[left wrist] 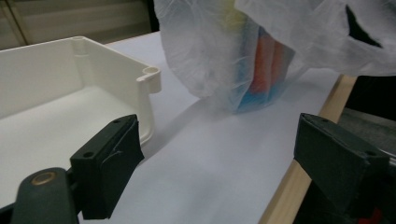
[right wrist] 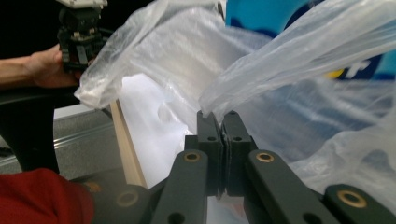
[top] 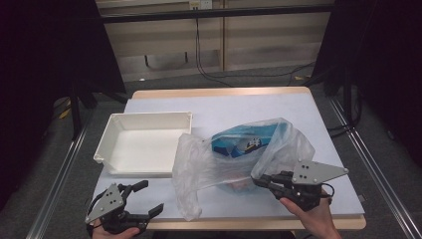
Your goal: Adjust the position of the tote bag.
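Nearest, at the front edge of the counter (top: 298,107), the left gripper (top: 149,198) is held at the left corner with its jaws set wide apart and nothing between them. In the left gripper view the bare counter top lies between the two black jaws, with the tray wall just beside the left one. At the right front, the right gripper (top: 260,181) is pressed together on a fold of the bag (top: 199,164); in the right gripper view the thin plastic is seen pinched between the two pads (right wrist: 223,130), drawn up and away from them. The bag, clear and crumpled, is spread across the middle of the counter, its near flap reaching to the front edge. A blue packet (top: 241,142) is seen inside it, towards its far side. Farther left, a white tray (top: 149,119) is set just beside the bag, open side up.
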`<state>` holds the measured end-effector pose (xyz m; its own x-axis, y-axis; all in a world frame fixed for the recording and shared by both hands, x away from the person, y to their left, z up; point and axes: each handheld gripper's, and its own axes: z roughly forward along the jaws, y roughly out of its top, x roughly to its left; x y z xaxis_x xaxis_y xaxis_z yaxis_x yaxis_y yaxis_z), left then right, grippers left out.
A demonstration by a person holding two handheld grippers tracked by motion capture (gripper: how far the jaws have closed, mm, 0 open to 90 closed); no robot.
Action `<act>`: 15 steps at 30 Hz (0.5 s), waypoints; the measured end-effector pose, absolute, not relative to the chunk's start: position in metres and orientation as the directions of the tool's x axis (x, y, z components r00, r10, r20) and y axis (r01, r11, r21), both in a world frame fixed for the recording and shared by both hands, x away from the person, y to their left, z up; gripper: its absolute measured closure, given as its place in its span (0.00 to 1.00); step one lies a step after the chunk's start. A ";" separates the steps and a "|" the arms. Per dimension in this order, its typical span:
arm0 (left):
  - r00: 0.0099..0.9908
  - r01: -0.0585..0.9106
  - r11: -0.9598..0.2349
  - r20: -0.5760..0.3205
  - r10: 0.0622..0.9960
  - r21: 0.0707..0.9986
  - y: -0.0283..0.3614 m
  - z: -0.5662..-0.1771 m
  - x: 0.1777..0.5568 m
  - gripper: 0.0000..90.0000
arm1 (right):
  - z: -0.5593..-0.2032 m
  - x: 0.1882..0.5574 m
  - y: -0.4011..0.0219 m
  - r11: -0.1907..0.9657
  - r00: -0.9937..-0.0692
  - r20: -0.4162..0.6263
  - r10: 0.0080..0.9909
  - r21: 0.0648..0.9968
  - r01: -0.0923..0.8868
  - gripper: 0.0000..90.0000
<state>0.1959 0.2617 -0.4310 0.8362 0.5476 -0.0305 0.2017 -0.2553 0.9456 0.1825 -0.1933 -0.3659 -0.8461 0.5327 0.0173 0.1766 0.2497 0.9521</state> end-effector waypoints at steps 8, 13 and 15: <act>0.881 0.168 -0.234 -0.040 0.471 0.958 0.248 -0.418 0.181 0.26 | -0.352 0.179 -0.205 0.210 -0.833 0.004 0.553 0.967 0.144 0.98; 0.914 0.167 -0.241 -0.058 0.401 0.956 0.235 -0.413 0.174 0.29 | -0.350 0.179 -0.205 0.202 -0.834 0.006 0.551 0.969 0.141 0.98; 0.922 0.160 -0.247 -0.056 0.383 0.956 0.231 -0.412 0.173 0.27 | -0.351 0.180 -0.201 0.212 -0.837 0.003 0.547 0.967 0.141 0.98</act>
<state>0.1727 0.2309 -0.4122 0.9220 0.3832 -0.0556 0.1601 -0.2465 0.9558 0.1799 -0.2015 -0.3509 -0.8374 0.5465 0.0025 0.1414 0.2123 0.9669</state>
